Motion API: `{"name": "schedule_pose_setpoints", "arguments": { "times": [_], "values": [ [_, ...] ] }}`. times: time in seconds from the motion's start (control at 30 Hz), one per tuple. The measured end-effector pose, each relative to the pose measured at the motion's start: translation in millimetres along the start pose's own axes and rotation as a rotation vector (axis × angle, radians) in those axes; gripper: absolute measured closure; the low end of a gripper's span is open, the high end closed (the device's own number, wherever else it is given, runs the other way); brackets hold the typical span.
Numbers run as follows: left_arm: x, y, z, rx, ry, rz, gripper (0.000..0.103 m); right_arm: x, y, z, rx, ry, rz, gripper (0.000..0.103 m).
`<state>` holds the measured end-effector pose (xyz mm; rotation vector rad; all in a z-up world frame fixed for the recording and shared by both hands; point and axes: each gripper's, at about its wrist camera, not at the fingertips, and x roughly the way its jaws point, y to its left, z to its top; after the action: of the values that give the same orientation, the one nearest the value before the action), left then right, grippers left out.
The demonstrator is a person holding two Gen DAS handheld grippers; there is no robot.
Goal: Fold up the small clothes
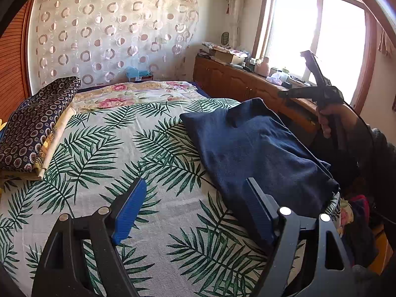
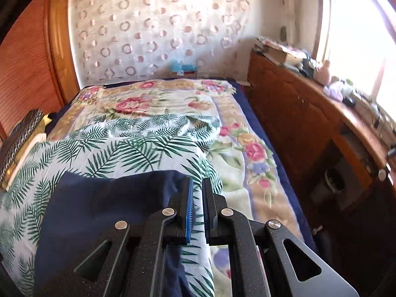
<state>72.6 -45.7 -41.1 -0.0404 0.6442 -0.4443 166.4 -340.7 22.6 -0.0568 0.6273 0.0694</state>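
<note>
Left wrist view: your left gripper (image 1: 195, 210) hangs over the palm-leaf sheet (image 1: 99, 153) with its jaws wide apart and nothing between them. The navy garment (image 1: 257, 153) lies just beside its right finger, spread flat on the sheet near the bed's right edge, one corner humped up at the far end. Further right, your hand (image 1: 329, 121) holds the right gripper lifted clear above the garment, in front of the window (image 1: 314, 39). A folded patterned cloth (image 1: 34, 128) sits at the left edge of the bed, well apart from the garment.

In the right wrist view, your right gripper (image 2: 196, 185) has its blue pads (image 2: 189, 212) nearly together with only a narrow slit between them, and nothing is pinched there; through the gap you see only the sheet below. The garment lies below and to the left of the fingers, not touched by them. Beyond the sheet the floral quilt (image 2: 158, 104) covers the far end of the bed, and a wooden cabinet (image 2: 297, 113) runs along the right side.
</note>
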Motion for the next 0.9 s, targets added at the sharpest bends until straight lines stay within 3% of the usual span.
{"name": "schedule_pose_setpoints", "arguments": {
  "times": [0.23, 0.33, 0.47, 0.53, 0.57, 0.6, 0.9],
  "values": [
    [8, -8, -2, 0.015, 0.021, -0.013, 0.022, -26, 18, -29, -0.092, -0.01, 0.067, 0.082],
    [12, -14, -5, 0.026, 0.031, -0.024, 0.022, -42, 20, -55, -0.104, 0.0, 0.122, 0.082],
    [18, -24, -9, 0.047, 0.058, -0.041, 0.022, -59, 23, -96, -0.136, 0.028, 0.127, 0.081],
    [21, -28, -11, 0.055, 0.071, -0.049, 0.022, -72, 18, -114, -0.139, 0.049, 0.114, 0.071],
    [23, -31, -12, 0.058, 0.078, -0.052, 0.022, -78, 17, -121, -0.134, 0.055, 0.11, 0.058],
    [25, -33, -13, 0.062, 0.082, -0.054, 0.022, -88, 17, -128, -0.128, 0.059, 0.11, 0.051],
    [31, -50, -19, 0.105, 0.125, -0.074, 0.022, -117, 7, -154, -0.086, 0.092, 0.164, 0.054]
  ]
}}
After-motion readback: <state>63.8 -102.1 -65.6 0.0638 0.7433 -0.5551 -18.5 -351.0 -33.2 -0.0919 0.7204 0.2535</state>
